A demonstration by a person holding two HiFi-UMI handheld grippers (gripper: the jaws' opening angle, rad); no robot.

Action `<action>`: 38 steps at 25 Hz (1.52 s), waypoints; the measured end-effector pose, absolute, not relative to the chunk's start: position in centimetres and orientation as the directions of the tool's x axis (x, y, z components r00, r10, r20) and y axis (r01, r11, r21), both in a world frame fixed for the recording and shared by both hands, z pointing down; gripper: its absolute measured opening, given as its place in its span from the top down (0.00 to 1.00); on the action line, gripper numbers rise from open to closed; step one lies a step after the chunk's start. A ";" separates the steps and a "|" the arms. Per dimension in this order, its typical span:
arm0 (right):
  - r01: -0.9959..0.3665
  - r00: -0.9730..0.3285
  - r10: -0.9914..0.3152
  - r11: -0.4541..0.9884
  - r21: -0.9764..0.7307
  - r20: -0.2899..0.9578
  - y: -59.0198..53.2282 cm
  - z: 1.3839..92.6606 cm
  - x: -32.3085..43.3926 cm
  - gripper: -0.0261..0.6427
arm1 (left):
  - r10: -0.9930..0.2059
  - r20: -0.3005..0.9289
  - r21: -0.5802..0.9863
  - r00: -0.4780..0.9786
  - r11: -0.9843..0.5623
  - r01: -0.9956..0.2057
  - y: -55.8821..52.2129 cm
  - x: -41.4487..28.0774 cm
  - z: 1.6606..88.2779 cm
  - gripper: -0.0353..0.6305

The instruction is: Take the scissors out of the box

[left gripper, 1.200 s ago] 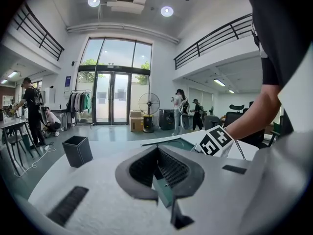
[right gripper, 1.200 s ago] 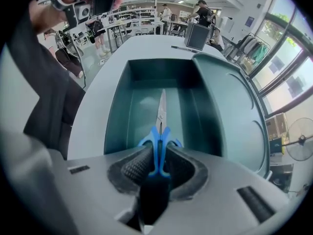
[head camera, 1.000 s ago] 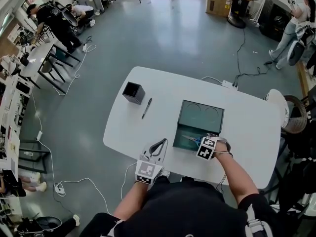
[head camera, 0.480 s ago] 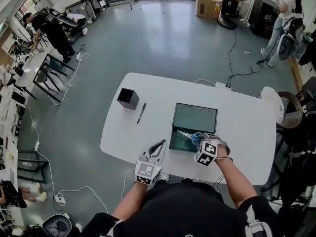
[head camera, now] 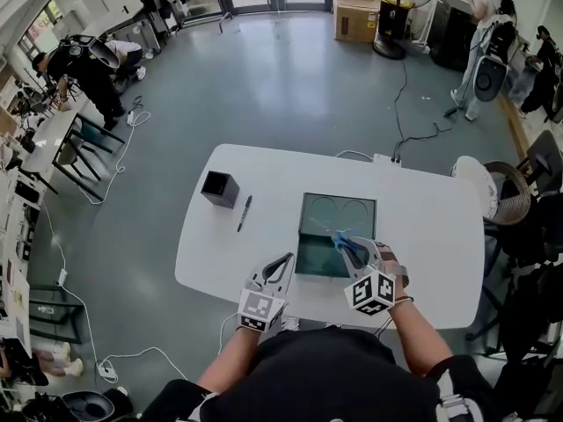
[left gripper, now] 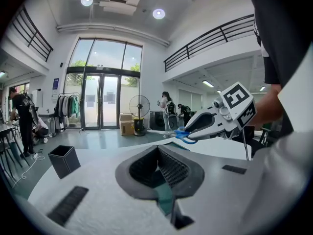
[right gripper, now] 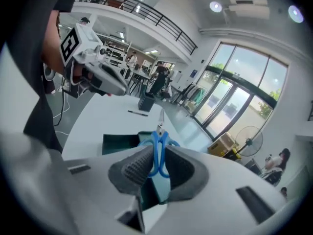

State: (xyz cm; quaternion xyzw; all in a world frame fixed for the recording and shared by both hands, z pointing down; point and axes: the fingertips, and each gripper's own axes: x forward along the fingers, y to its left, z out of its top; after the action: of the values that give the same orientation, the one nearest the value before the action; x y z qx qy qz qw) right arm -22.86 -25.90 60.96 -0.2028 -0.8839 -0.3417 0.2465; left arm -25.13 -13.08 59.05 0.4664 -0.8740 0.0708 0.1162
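Note:
A pair of scissors (head camera: 343, 241) with blue handles hangs above the near right part of the open dark green box (head camera: 338, 202). My right gripper (head camera: 359, 253) is shut on the handles, and the blades point away from me. In the right gripper view the scissors (right gripper: 160, 138) stick out beyond the pads of the right gripper (right gripper: 156, 164), with the box (right gripper: 115, 142) below. My left gripper (head camera: 281, 265) hovers at the table's near edge left of the box, shut with nothing in it. In the left gripper view the tips of the left gripper (left gripper: 157, 151) meet.
A black square holder (head camera: 219, 188) stands at the far left of the white table (head camera: 422, 209), with a black pen (head camera: 243, 213) lying beside it. Cables run across the floor. Chairs, a fan and several people stand well away from the table.
My right gripper has lifted the scissors up out of the box and levelled out towards the far side. The left gripper has stayed near the table's edge.

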 end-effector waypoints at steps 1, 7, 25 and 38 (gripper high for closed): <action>0.499 -0.821 0.188 0.697 0.516 0.539 -26.0 60.0 -22.9 0.84 | -0.802 0.267 -0.015 -0.534 0.551 -0.835 -13.3 -25.1 59.0 0.93; 0.319 -0.932 0.169 0.805 0.500 0.322 -26.5 54.2 -22.8 0.83 | -0.821 0.252 -0.016 -0.512 0.525 -0.851 -13.7 -24.9 58.7 0.93; 0.045 -0.999 0.046 0.992 0.119 -0.010 -29.0 47.5 -21.0 0.83 | -0.835 0.134 -0.022 -0.534 0.536 -0.844 -14.4 -26.7 53.8 0.93; 0.012 -1.000 0.014 0.987 0.160 -0.009 -29.7 47.6 -19.8 0.83 | -0.843 0.128 -0.024 -0.523 0.524 -0.851 -14.8 -25.9 53.6 0.93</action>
State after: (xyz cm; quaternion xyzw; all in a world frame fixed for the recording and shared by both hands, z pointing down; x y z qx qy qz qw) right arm -19.78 -29.73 47.61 -0.0067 -0.9968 -0.0801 -0.0052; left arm -25.86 -14.83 53.62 0.4860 -0.8715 0.0419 0.0500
